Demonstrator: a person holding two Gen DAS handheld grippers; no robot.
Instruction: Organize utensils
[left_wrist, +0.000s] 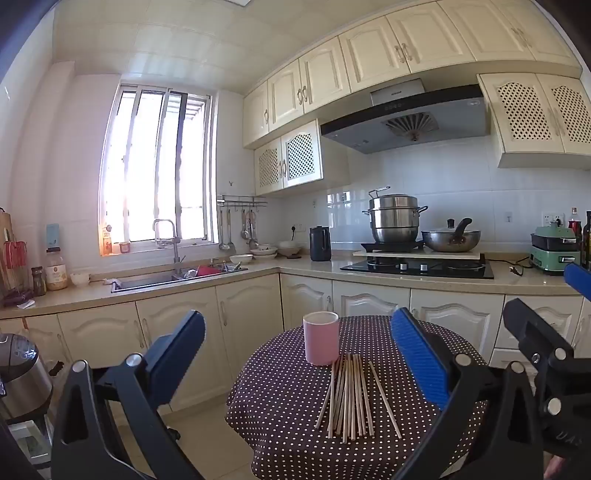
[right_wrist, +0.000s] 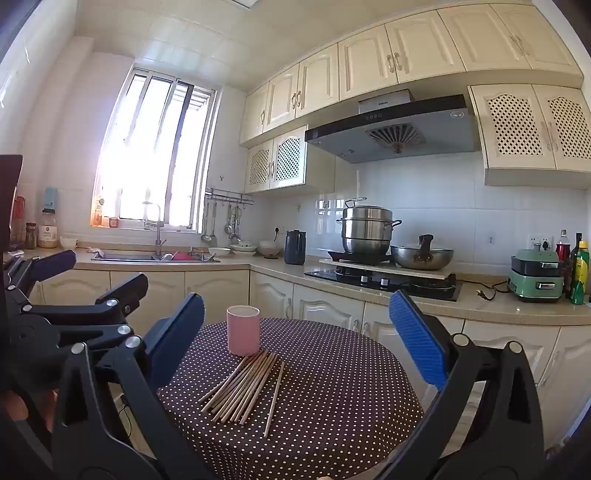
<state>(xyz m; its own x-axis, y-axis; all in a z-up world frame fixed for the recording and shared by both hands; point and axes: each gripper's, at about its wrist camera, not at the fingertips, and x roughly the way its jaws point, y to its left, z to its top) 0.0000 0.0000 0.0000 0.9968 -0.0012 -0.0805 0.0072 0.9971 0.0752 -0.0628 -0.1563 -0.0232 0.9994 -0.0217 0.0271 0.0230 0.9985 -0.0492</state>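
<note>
Two open tools poised over scattered chopsticks

Nearest, the left tool (left_wrist: 295, 354) and right tool (right_wrist: 295, 332) stand wide and empty above the dotted tabletop (right_wrist: 351, 387); chopsticks (right_wrist: 243, 387) lie loosely bunched, their far ends touching the pink cup (right_wrist: 243, 329) beyond. A careless pinch could roll sticks off or tip the cup.

Pink cup (left_wrist: 321, 338) upright toward the surface's far edge, wooden chopsticks (left_wrist: 349, 398) lying bundled just before it, one slightly apart
</note>
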